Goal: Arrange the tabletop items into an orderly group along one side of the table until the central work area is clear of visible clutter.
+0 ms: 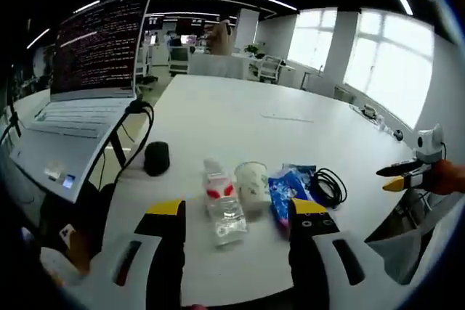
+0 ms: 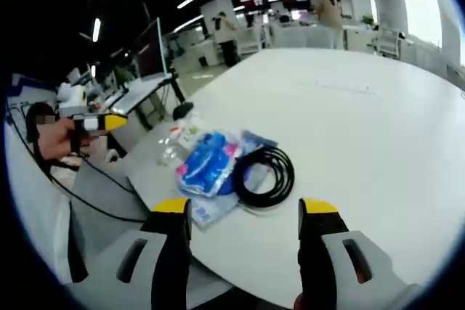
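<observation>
left gripper (image 1: 236, 212) wide open, empty

Items grouped along the near edge of the table (image 1: 240, 114)

Taking the cup (image 1: 251, 185) as landmark, in the left gripper view: the bottle (image 1: 221, 205) lies just left of it, touching; the packet (image 1: 289, 192) lies just right; the cable (image 1: 328, 186) lies right beyond the packet; the mouse (image 1: 156, 157) sits farther left; the laptop (image 1: 83, 99) stands far left and behind.
</observation>
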`<state>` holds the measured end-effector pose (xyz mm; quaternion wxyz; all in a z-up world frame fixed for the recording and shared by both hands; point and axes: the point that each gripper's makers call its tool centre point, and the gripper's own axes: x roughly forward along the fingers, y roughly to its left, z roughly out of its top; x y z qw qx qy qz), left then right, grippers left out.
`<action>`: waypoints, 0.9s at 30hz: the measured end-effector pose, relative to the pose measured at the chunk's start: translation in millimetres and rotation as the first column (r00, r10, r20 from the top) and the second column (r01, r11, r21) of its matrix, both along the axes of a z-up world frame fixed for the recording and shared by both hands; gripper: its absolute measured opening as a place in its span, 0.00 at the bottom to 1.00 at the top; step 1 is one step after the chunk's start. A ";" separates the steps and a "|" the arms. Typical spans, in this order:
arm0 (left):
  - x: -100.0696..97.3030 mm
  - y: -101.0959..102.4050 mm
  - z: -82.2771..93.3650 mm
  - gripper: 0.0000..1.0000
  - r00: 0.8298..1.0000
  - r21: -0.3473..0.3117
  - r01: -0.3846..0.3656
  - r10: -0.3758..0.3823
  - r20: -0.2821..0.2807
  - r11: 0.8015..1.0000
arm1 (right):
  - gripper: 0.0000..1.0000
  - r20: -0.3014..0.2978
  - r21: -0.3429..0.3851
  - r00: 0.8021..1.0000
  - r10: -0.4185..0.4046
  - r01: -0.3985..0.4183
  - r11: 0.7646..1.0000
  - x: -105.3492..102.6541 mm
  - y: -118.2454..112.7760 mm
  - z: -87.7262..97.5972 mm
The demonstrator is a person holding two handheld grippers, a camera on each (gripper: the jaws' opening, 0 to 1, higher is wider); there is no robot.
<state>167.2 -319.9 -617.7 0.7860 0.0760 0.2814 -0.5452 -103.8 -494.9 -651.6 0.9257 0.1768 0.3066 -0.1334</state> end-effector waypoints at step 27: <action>-16.6 15.8 -11.2 0.53 0.999 0.040 0.010 -0.009 -0.037 0.999 | 0.55 -0.014 0.020 1.000 0.009 -0.009 1.000 -3.8 14.8 -7.0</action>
